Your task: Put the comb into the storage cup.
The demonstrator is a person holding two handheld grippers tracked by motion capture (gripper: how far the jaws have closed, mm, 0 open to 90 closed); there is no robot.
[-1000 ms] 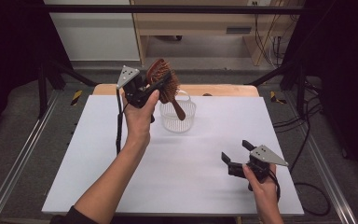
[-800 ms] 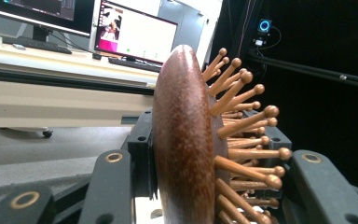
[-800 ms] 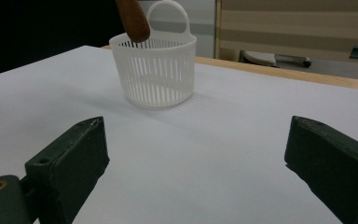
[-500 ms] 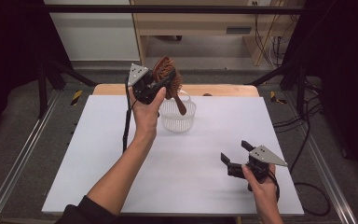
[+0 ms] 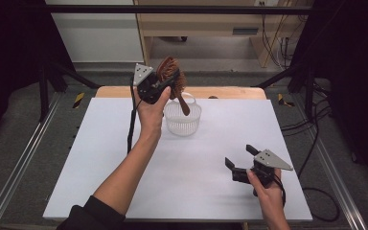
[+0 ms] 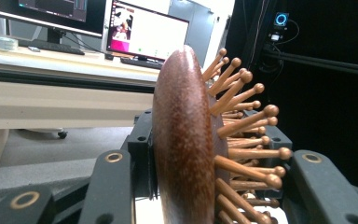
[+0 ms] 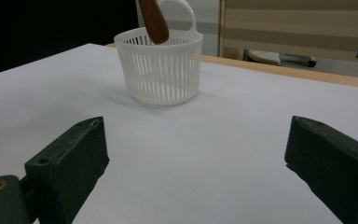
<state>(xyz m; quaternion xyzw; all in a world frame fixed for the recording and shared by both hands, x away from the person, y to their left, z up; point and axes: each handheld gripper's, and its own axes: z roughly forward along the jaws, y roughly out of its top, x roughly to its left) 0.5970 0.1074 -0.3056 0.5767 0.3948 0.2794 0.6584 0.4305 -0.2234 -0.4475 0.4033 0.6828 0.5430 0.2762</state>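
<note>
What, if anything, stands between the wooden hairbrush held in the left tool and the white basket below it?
Nothing visible does. The left tool grips the hairbrush by its head, handle pointing down at the basket. In the right gripper view the handle tip hangs at the basket's open rim, and the basket looks empty. The right tool rests open, well off to the near side.

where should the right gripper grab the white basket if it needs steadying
Judging by its shape, take the white basket at its rim on the near side, one jaw inside and one outside the slatted wall. It stands upright and open-topped on the table, and the right gripper is open and low, facing it. Avoid the far side, where the hairbrush handle hangs.
</note>
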